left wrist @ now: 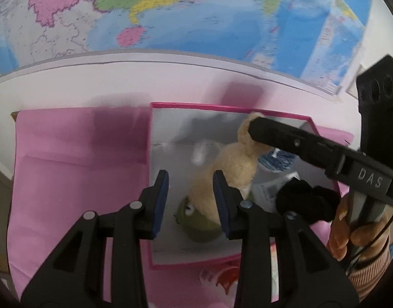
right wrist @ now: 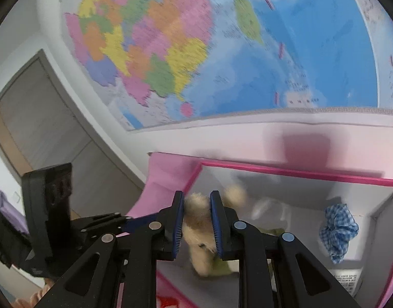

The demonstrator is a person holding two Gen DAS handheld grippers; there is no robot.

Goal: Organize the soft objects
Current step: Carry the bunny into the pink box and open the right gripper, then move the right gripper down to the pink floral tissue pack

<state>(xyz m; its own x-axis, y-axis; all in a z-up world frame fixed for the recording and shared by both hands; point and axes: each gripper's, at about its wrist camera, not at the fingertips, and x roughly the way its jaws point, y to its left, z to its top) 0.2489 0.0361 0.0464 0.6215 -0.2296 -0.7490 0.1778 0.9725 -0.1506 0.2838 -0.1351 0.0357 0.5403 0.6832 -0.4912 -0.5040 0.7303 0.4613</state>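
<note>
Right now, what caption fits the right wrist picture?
Right gripper holding a beige plush over the pink box, scrunchie inside.

both wrist views close above pink box (left wrist: 230, 107)

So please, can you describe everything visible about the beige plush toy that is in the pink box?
The beige plush toy is a small fluffy animal of woolly cream fabric, with a dark eye or nose showing. It hangs tilted inside the pink-rimmed box, its head between the blue pads of the right gripper. In the left wrist view its lower body rests on a green plush toy. The rest is too blurred to tell.
</note>
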